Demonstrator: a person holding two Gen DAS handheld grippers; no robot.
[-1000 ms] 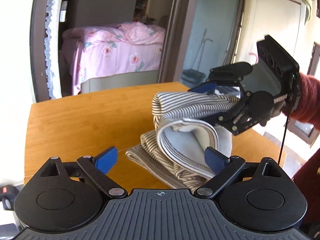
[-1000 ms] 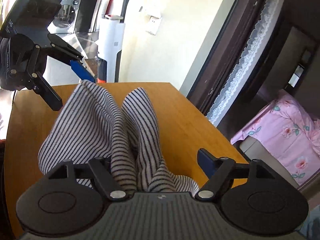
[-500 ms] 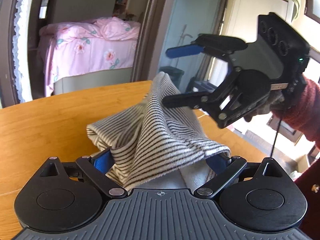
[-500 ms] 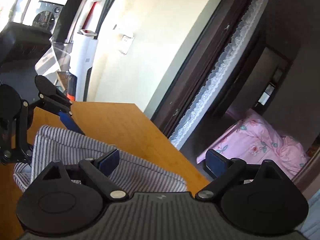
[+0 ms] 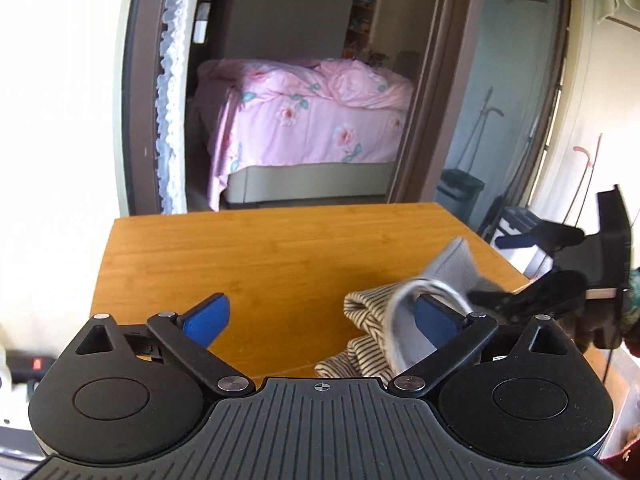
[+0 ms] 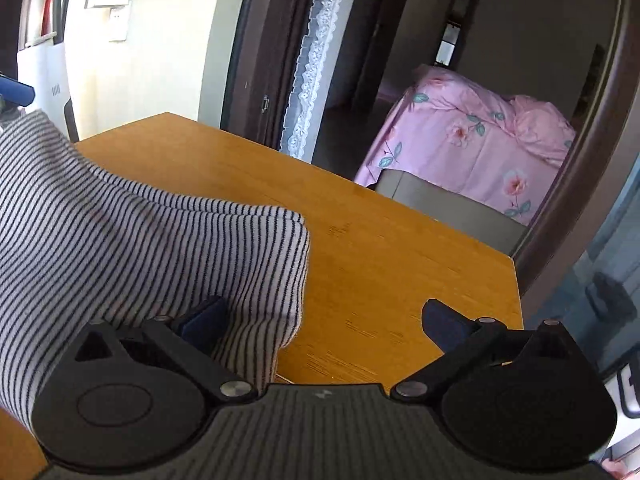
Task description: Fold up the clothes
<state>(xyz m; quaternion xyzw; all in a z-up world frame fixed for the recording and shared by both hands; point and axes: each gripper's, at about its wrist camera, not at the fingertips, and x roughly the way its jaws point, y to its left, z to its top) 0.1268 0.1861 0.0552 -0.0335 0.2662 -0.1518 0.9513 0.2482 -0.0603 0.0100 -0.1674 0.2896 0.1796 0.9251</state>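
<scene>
Looking along the left gripper (image 5: 320, 316), its jaws stand wide apart with bare table (image 5: 260, 256) between the blue pads (image 5: 206, 314); nothing is clamped there. The striped garment (image 5: 370, 332) sits bunched on the table toward the right side of that view, with its grey inner face (image 5: 452, 268) turned up and blurred, which suggests cloth in motion or just let go. The right gripper (image 6: 324, 320) also has its jaws spread: the left-hand pad (image 6: 202, 320) lies against or just under a fold of the striped garment (image 6: 140, 240), the other pad hangs over bare wood, so it holds nothing that I can see. In the right wrist view the cloth is a thick, doubled bundle, its rounded fold edge facing the far table corner and its bulk running back to the left, so the long axis appears to lie roughly across that gripper's line of sight. Likely reason for the pose: both tools opened so the layers can settle flat on the wood. Layers look stacked but lumpy, not squared. Judgement: the scene fits either a release partway through the folds or one after a closing fold; the frames do not settle which. Beyond the table, a bed with pink bedding (image 5: 316, 120) shows through the doorway.
</scene>
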